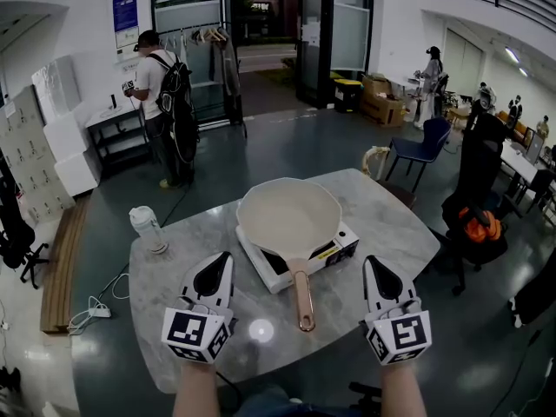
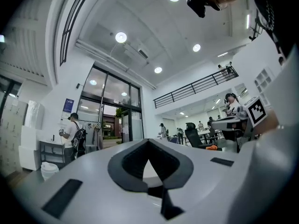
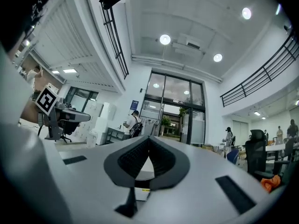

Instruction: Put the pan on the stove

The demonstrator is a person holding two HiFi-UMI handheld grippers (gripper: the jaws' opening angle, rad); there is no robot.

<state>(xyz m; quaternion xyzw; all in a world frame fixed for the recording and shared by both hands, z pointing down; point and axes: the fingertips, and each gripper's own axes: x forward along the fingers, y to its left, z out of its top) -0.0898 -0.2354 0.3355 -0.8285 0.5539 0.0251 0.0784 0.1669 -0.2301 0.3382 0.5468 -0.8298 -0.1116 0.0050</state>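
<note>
As the pan (image 1: 288,217) already sits on the stove (image 1: 343,248), with left gripper (image 1: 222,261) and right gripper (image 1: 373,265) pressed together, empty, flanking its handle (image 1: 301,294), best avoid bumping that handle.

L tool (image 1: 226,257) & R tool (image 1: 368,260) were held low, side by side, well apart, both pointing fwd w/ tips angled slightly inward. Each had its jaws shut tight, nothing between them. L marker cube (image 1: 198,334) & R marker cube (image 1: 400,334) sat at the rear ends. Bare L forearm (image 1: 198,391) & R forearm (image 1: 401,393) ran roughly parallel behind them.
</note>
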